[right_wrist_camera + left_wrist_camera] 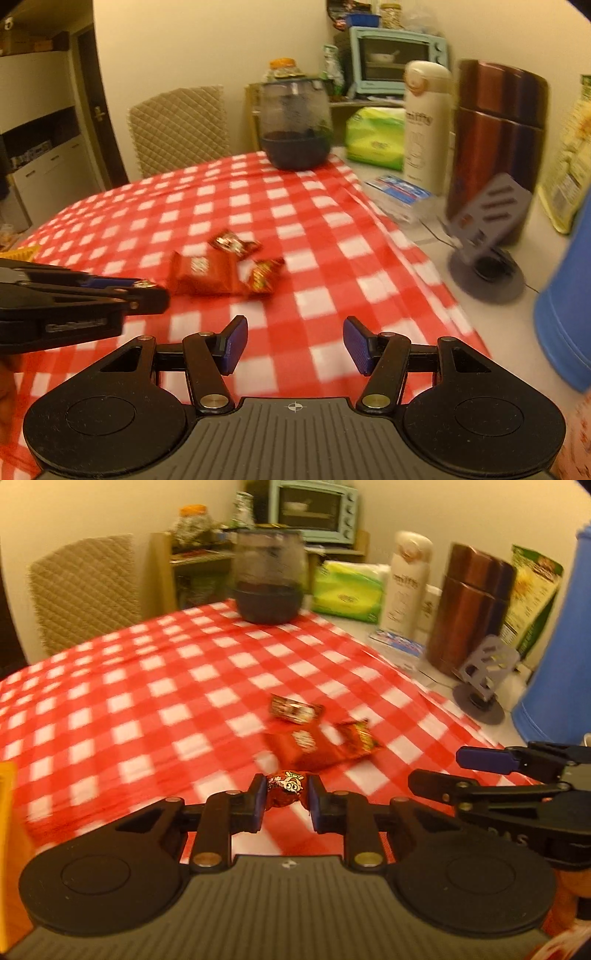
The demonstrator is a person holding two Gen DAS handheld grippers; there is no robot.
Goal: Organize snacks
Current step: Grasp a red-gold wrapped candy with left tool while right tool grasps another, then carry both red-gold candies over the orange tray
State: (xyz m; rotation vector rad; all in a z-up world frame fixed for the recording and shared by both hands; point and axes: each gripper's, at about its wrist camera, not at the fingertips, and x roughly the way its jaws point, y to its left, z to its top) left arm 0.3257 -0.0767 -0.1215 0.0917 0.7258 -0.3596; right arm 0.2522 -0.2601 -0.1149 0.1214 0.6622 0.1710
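Note:
My left gripper (286,799) is shut on a small round red-wrapped candy (286,786), held just above the red-checked tablecloth (147,686). Beyond it lie three red snack packets: a flat red pack (303,749), a small dark-red wrapper (293,709) and a red-yellow one (360,738). In the right wrist view the same packets (207,275) lie ahead and left of my right gripper (295,345), which stands open with nothing between its blue pads. The left gripper (122,291) shows from the side at that view's left edge. A dark glass jar (271,579) stands at the cloth's far end.
Along the right side stand a green tissue pack (347,590), a white bottle (404,583), a brown metal canister (469,609), a grey phone stand (482,679) and a blue container (561,646). A quilted chair (85,590) sits behind the table. A yellow item (18,253) lies at the left edge.

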